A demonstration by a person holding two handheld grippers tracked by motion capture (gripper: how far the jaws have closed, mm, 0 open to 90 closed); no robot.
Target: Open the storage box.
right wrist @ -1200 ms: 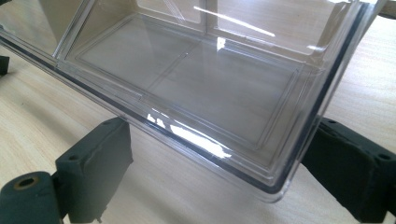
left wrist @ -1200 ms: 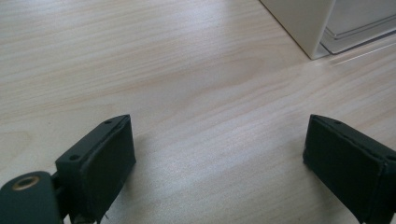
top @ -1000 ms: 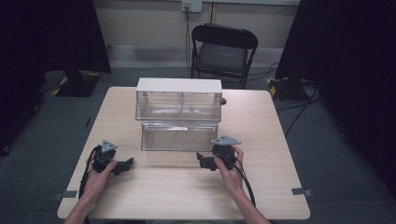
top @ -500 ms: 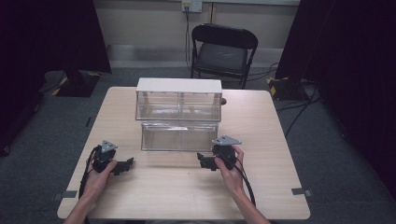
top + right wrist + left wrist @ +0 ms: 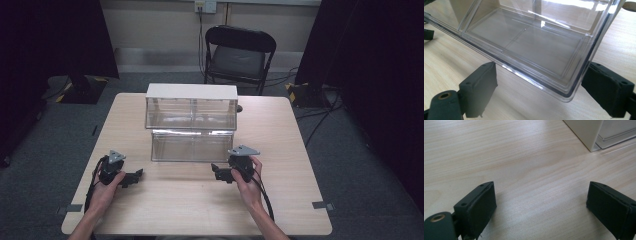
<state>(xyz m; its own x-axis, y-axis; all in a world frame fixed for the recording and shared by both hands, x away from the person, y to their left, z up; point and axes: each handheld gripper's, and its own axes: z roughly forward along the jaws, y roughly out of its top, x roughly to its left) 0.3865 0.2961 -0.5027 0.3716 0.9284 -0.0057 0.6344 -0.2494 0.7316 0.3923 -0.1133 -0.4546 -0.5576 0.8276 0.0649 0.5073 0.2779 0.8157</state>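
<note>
A clear plastic drawer stands pulled out in front of a white-topped clear cabinet at the middle of the wooden table. My right gripper rests on the table just in front of the drawer's right end, open; in the right gripper view the drawer's front corner lies between its jaws, not clamped. My left gripper lies at the front left, open over bare wood, with the cabinet's white corner ahead to its right.
A black folding chair stands behind the table. Cables trail on the grey floor at the right. Dark curtains hang on both sides. Grey tape marks sit near the table's front corners.
</note>
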